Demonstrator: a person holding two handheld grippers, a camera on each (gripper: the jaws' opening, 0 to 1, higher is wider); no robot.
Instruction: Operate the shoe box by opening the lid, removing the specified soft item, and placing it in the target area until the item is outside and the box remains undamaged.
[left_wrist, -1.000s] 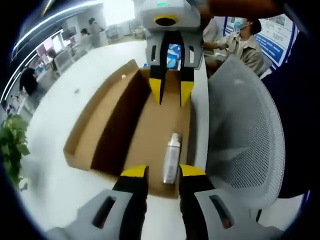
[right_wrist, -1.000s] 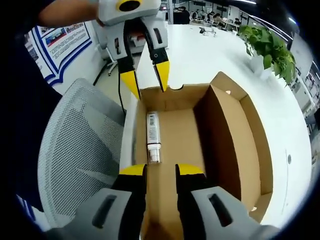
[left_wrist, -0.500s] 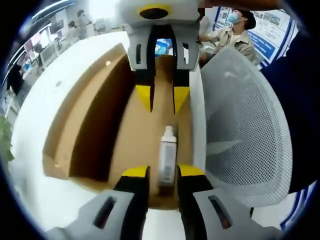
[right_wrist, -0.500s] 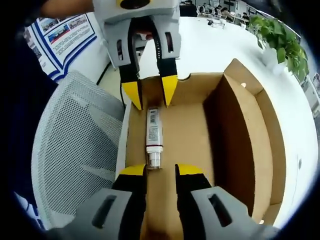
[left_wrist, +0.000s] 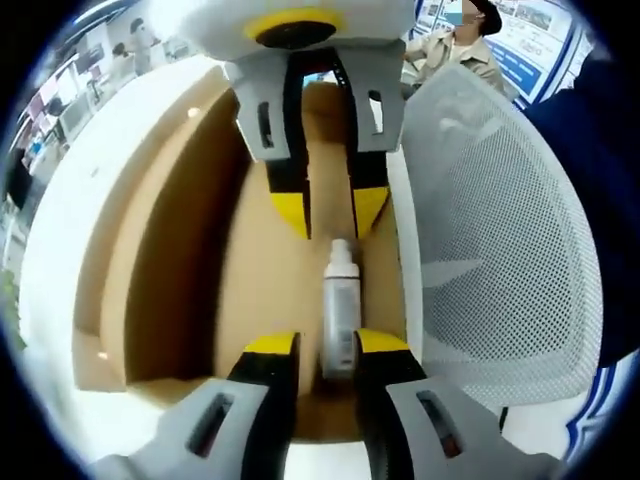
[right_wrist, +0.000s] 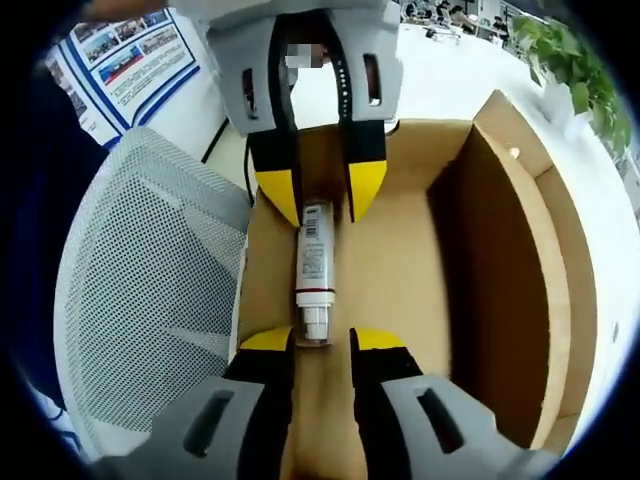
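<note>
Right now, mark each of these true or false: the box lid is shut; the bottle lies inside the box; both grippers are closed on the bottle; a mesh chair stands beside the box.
1. The brown cardboard shoe box has its lid shut. False: it is open.
2. The white tube-shaped bottle lies on the box floor. True.
3. Left gripper and right gripper are clamped on the bottle. False: both sets of jaws are open, one at each end.
4. A grey mesh chair stands beside the box. True.
</note>
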